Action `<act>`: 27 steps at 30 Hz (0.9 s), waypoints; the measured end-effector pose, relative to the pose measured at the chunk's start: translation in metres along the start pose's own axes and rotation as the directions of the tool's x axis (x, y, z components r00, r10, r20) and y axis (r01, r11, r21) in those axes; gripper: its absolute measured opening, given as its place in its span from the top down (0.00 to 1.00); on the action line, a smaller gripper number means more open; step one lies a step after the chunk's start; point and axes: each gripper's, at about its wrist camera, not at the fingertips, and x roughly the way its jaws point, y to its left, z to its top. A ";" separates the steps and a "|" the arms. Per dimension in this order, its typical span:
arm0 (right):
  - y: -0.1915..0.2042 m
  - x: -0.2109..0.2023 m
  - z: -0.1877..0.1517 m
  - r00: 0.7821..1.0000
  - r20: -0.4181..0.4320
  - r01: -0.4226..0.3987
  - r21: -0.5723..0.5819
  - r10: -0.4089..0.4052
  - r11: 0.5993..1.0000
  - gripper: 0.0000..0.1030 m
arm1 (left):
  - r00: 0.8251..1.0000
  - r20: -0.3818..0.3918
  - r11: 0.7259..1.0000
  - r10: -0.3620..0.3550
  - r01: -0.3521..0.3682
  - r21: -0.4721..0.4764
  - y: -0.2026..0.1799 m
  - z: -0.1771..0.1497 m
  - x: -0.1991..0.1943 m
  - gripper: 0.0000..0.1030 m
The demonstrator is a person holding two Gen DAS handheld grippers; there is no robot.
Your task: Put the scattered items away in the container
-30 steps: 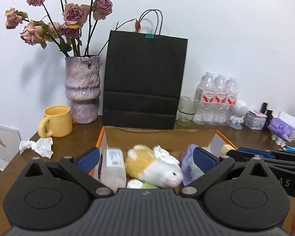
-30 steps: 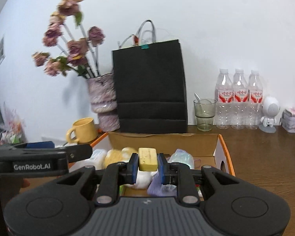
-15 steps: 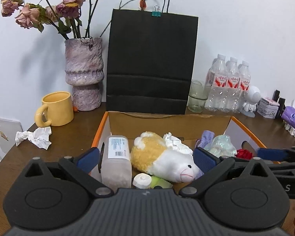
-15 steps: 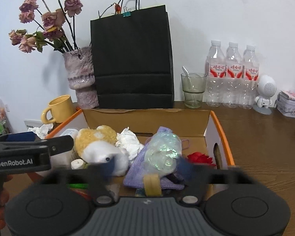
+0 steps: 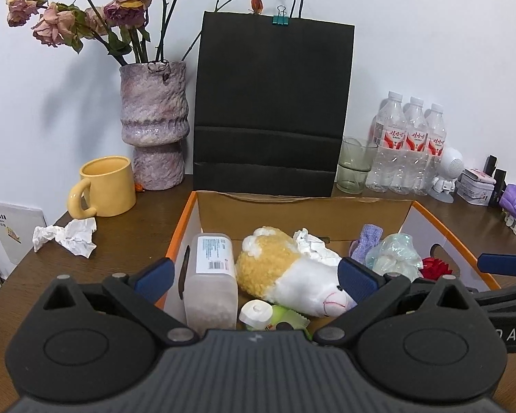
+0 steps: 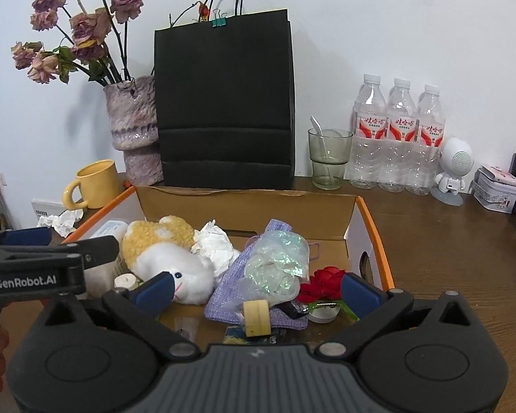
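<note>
Left of the box (image 5: 182,227) we see crumpled paper (image 5: 67,237) on the worktop (image 5: 120,247). Over the box our left tool (image 5: 254,275) and right tool (image 6: 256,287) both hang spread, gripping nothing. Inside lie a plush (image 6: 168,254), a pouch (image 6: 258,285) and a yellow sponge (image 6: 256,318).

Both grippers hang level, side by side, pointing the same way. The left gripper (image 5: 256,277) has its blue-padded fingers (image 5: 154,275) spread wide, nothing between them. The right gripper (image 6: 258,287) matches it, fingers (image 6: 359,287) wide apart and empty. In the right wrist view the left gripper shows side-on at the left edge.
</note>
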 end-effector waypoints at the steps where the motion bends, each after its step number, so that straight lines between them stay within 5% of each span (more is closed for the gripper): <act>1: 0.000 0.000 0.000 1.000 0.001 0.000 0.000 0.000 1.000 0.00 | 1.000 0.000 1.000 0.002 -0.002 0.001 0.000 0.000 0.000 0.00; 14: 0.006 -0.029 0.000 1.000 0.021 0.007 -0.008 -0.007 1.000 0.00 | 0.999 0.000 0.999 0.043 -0.043 0.022 -0.007 -0.002 -0.029 0.00; 27: 0.015 -0.103 -0.020 0.999 0.033 0.002 -0.002 -0.002 1.000 0.00 | 0.998 0.022 0.996 0.059 -0.060 0.062 -0.020 -0.017 -0.103 0.00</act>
